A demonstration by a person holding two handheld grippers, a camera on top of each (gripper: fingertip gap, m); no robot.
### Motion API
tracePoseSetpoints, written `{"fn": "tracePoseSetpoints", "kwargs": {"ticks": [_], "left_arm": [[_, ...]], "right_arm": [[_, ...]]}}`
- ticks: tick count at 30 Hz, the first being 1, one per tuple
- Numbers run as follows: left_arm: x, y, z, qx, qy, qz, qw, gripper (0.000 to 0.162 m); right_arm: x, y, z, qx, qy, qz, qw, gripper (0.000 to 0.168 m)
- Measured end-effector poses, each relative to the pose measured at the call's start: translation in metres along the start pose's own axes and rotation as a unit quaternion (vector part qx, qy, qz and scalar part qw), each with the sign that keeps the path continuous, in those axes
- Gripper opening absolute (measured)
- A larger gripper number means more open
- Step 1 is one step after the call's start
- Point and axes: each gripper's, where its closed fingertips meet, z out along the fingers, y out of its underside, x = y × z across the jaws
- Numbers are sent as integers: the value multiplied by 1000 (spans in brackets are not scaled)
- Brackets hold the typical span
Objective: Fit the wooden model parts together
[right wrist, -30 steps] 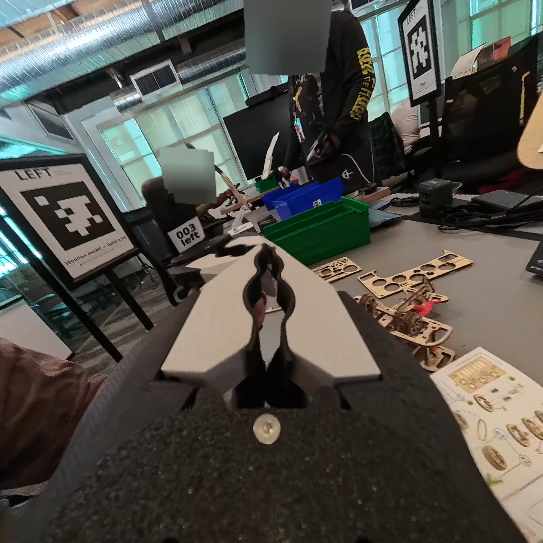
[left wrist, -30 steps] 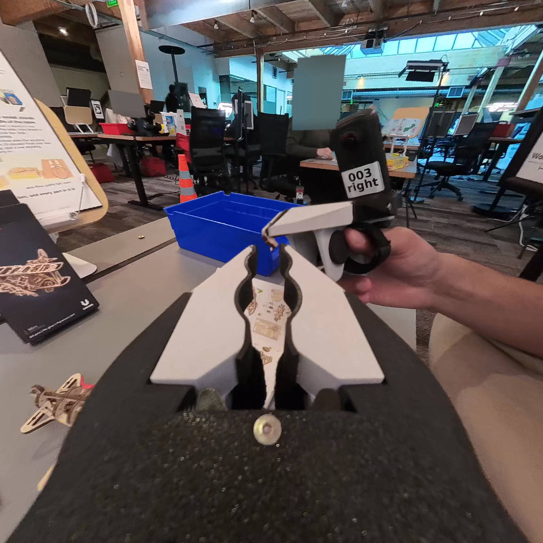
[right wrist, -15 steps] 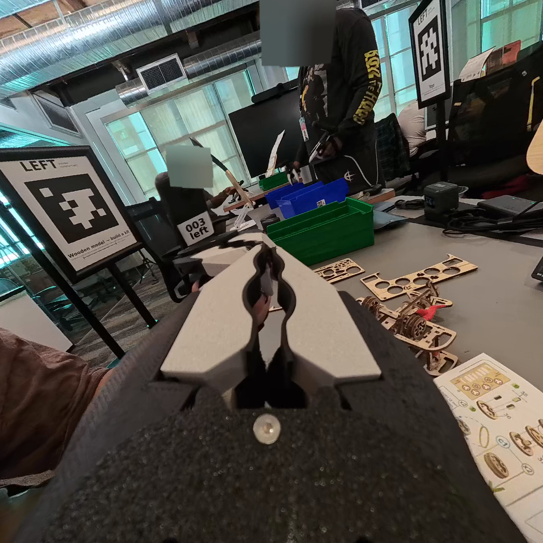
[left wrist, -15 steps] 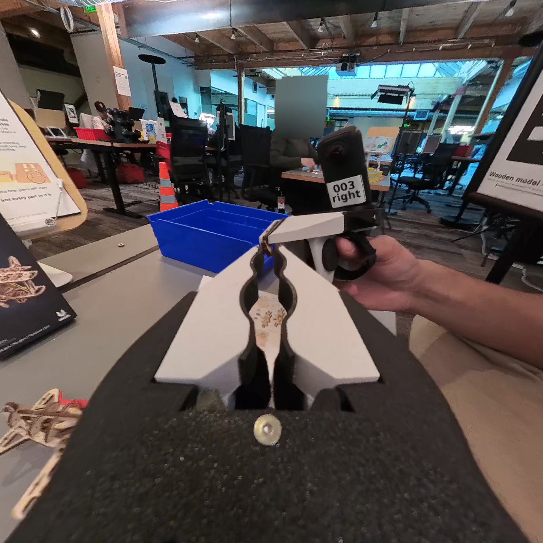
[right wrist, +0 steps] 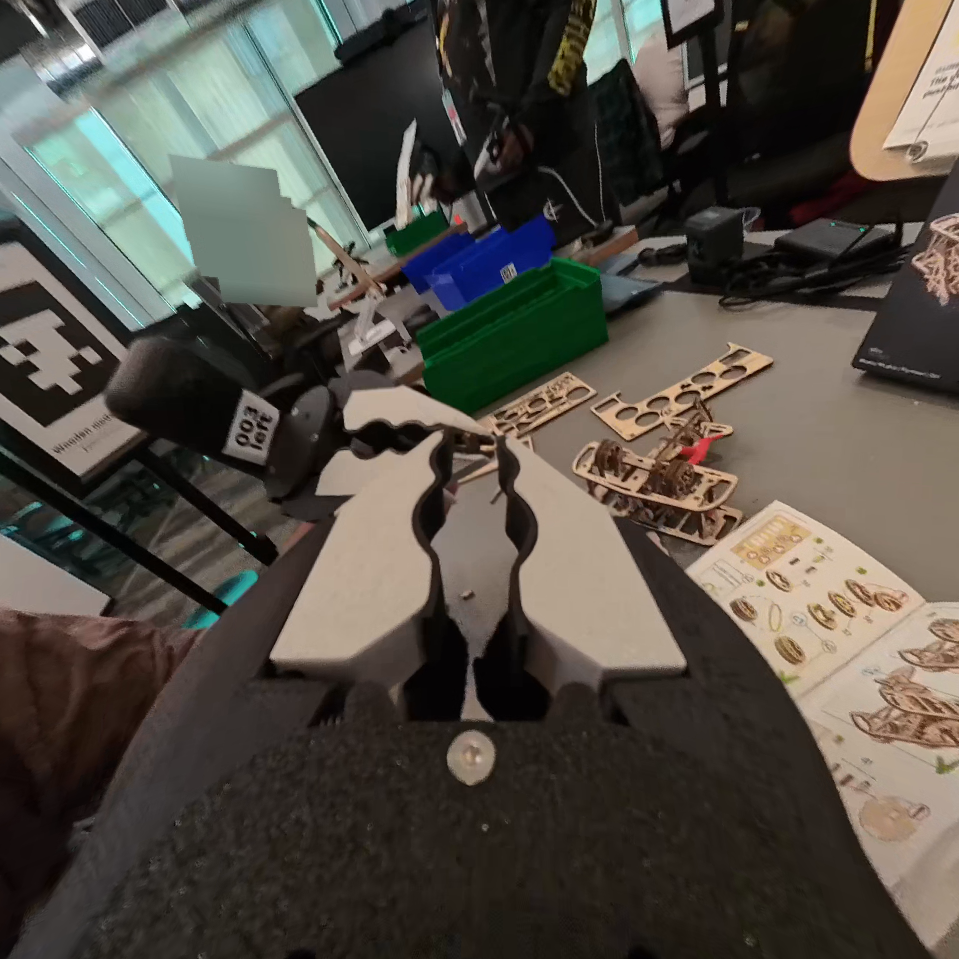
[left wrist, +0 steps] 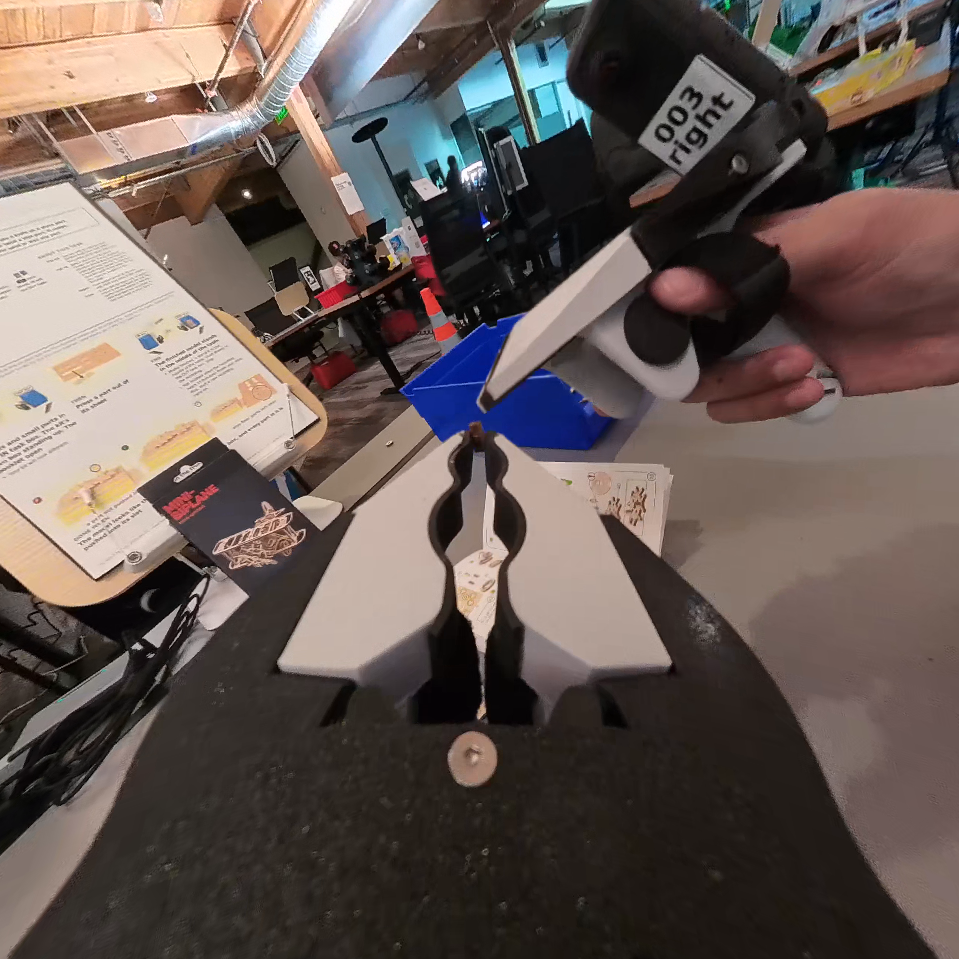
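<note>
My left gripper (left wrist: 480,441) is shut on a small brown wooden part (left wrist: 475,429) held at its very tip, above the grey table (left wrist: 778,545). My right gripper (right wrist: 473,443) is a little open, with nothing clearly between its fingers. In the left wrist view, its tip (left wrist: 488,399) hangs just above the left gripper's tip, held by a hand (left wrist: 856,296). In the right wrist view, the left gripper (right wrist: 480,429) points in from the left, tip to tip. A partly built wooden biplane (right wrist: 659,477) with a red propeller lies to the right.
Two punched-out wooden sheets (right wrist: 680,394) and a green bin (right wrist: 514,332) lie beyond the biplane. An instruction sheet (right wrist: 809,612) lies at the right; it also shows in the left wrist view (left wrist: 617,498). A blue bin (left wrist: 519,410), a black kit box (left wrist: 233,519) and a sign board (left wrist: 104,363) stand nearby. My left and right fingertips are right by each other. Both grippers' tips are roughly 20 centimeters from the partly built wooden biplane (right wrist: 659,477).
The right gripper's fingers have parted; they were shut before. Both grippers have tilted, and the right gripper's tip now sits above the left gripper's tip.
</note>
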Motion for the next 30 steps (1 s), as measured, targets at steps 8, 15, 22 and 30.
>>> {"fn": "tracePoseSetpoints", "kwargs": {"ticks": [8, 15, 22, 30], "left_arm": [[5, 10, 7, -29, -6, 32, 999, 2], [4, 18, 8, -48, -15, 61, 997, 2], [10, 37, 5, -99, 27, 1, 995, 6], [50, 135, -53, -307, 210, -184, 910, 29]], "right_arm": [[6, 12, 9, -26, 33, -40, 998, 8], [13, 17, 11, -29, 42, -21, 998, 3], [22, 23, 8, -44, 69, -11, 997, 2], [21, 124, 3, -135, 125, 32, 982, 2]]}}
